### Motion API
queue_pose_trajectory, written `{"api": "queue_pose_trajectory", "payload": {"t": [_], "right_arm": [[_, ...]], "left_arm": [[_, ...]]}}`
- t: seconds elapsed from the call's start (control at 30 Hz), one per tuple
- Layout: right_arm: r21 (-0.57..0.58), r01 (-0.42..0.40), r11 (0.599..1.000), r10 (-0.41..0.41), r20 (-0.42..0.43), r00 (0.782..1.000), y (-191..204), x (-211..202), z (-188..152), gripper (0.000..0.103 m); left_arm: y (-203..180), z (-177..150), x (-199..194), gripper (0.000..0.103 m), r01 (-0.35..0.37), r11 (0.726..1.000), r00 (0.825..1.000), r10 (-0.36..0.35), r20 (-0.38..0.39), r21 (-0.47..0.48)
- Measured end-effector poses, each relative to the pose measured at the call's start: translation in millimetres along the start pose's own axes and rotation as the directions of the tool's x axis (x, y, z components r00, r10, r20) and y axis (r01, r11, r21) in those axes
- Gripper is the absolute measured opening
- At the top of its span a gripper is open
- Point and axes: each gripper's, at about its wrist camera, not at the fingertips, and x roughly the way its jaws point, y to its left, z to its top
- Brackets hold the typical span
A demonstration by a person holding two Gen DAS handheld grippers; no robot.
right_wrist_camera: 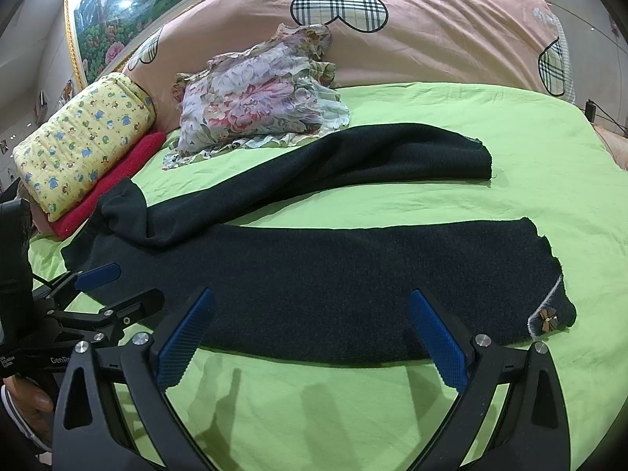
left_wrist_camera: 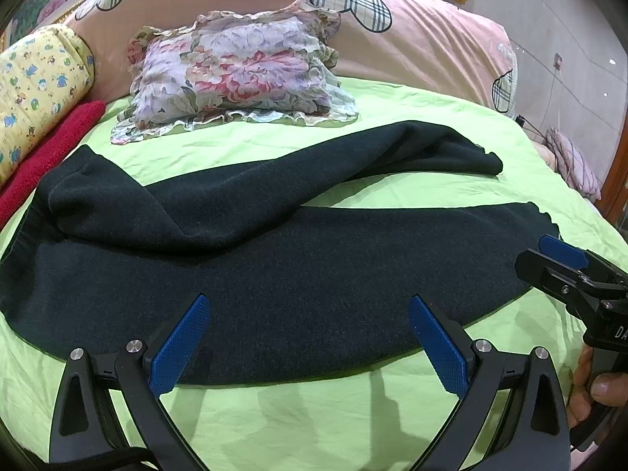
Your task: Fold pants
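Note:
Dark navy pants (left_wrist_camera: 274, 267) lie spread on a lime-green bed sheet (left_wrist_camera: 314, 412), waist at the left, two legs running right and splayed apart. They also show in the right wrist view (right_wrist_camera: 333, 286), with a small bow trim (right_wrist_camera: 547, 318) at the near leg's hem. My left gripper (left_wrist_camera: 310, 337) is open and empty, hovering over the near edge of the near leg. My right gripper (right_wrist_camera: 312, 333) is open and empty over the near leg too. Each gripper shows in the other's view: the right gripper (left_wrist_camera: 565, 263) by the near leg's hem, the left gripper (right_wrist_camera: 117, 286) by the waist.
A floral frilled pillow (left_wrist_camera: 235, 74) lies just behind the far leg. A yellow patterned roll (left_wrist_camera: 35, 90) sits on a red folded cloth (left_wrist_camera: 51, 145) at the far left. A pink quilt with plaid hearts (left_wrist_camera: 392, 31) lines the back. Green sheet lies bare in front of the pants.

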Motion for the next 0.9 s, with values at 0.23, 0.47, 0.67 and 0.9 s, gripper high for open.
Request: {"api": "queue_pose_trajectory", "payload": {"t": [0.23, 0.47, 0.67, 0.9], "right_arm": [[0.005, -0.001, 1.0, 0.001, -0.001, 1.0, 0, 0, 0, 0.099], [0.035, -0.006, 0.999, 0.006, 0.0, 1.0, -7, 0, 3, 0.099], [0.047, -0.004, 0.999, 0.004, 0.001, 1.0, -11, 0, 7, 0.099], [0.064, -0.008, 0.998, 0.008, 0.0, 1.0, -19, 4, 16, 0.099]], "left_arm": [[3, 1, 1, 0.101, 0.007, 1.0, 1.0, -0.007, -0.01, 0.001], [7, 7, 7, 0.101, 0.021, 1.0, 0.999, -0.021, -0.026, -0.004], [8, 16, 12, 0.101, 0.034, 0.999, 0.999, -0.034, -0.035, -0.005], [6, 26, 17, 0.101, 0.042, 0.999, 0.998, -0.042, -0.036, 0.001]]}}
